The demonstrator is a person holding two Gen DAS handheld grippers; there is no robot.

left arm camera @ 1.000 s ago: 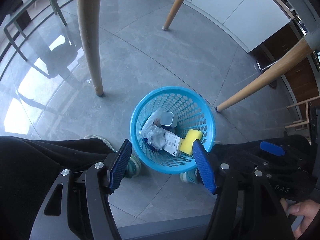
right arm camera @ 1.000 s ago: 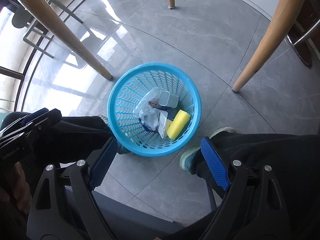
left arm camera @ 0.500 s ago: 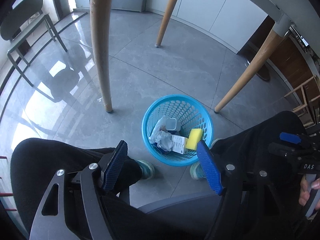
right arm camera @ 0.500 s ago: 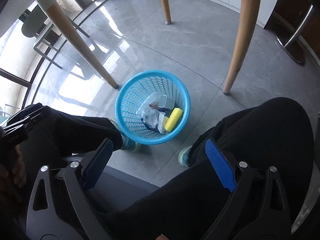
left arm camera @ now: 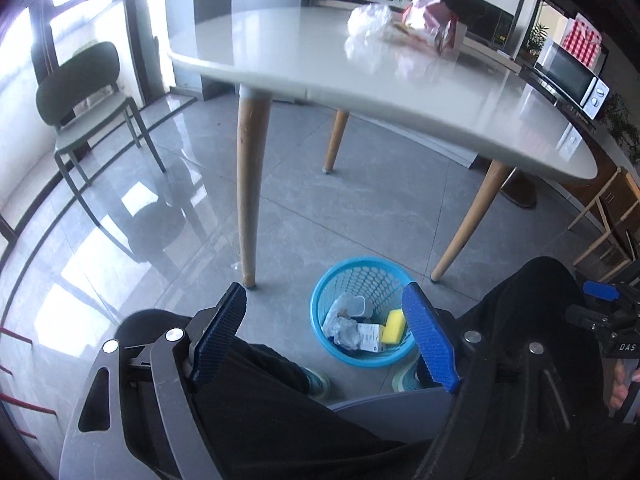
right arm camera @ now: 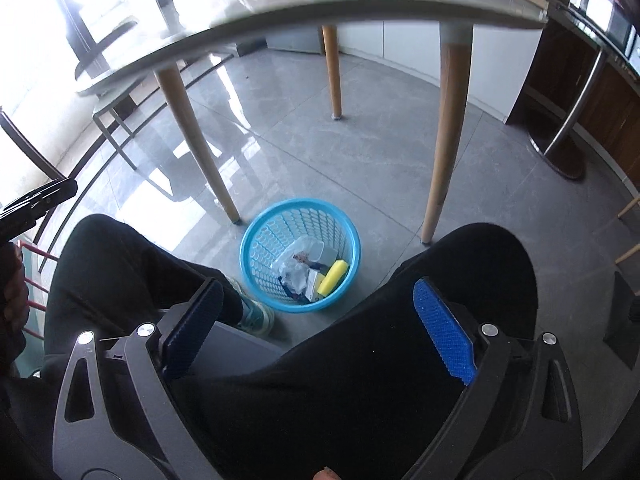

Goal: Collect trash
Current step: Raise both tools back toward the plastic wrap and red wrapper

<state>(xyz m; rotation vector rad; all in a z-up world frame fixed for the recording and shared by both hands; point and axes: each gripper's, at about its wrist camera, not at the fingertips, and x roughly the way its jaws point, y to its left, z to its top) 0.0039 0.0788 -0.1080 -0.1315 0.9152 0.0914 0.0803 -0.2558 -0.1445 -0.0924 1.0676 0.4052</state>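
A blue basket (left arm camera: 362,312) is seen on the grey floor (left arm camera: 360,208), between the feet of a seated person. In the basket lie a yellow sponge (left arm camera: 393,331), a white carton (left arm camera: 373,338), crumpled plastic (left arm camera: 340,326) and a clear cup (left arm camera: 357,306). The same basket (right arm camera: 300,256) is seen from the right wrist, with the sponge (right arm camera: 333,277) at its right inner wall.

The left gripper (left arm camera: 324,336) is held above the lap, its fingers (left arm camera: 218,334) spread wide and nothing between them. The right gripper (right arm camera: 318,322) is likewise released, its fingers (right arm camera: 444,330) parted over the black trousers (right arm camera: 360,360), with nothing grasped. The trousers and a grey seat edge (left arm camera: 380,400) lie between both grippers and the basket.

Beyond the basket a white tabletop (left arm camera: 400,92) is carried on wooden legs; one leg (left arm camera: 250,184) is planted just left of the basket and another (left arm camera: 468,228) just right of it. On the tabletop, far from the basket, a crumpled clear bag (left arm camera: 368,20) and a red packet (left arm camera: 430,24) are left, touching or nearly so. A green chair (left arm camera: 86,100) is placed well to the left of the basket by the window. A microwave (left arm camera: 572,78) is seen on the counter behind the tabletop, to the right.
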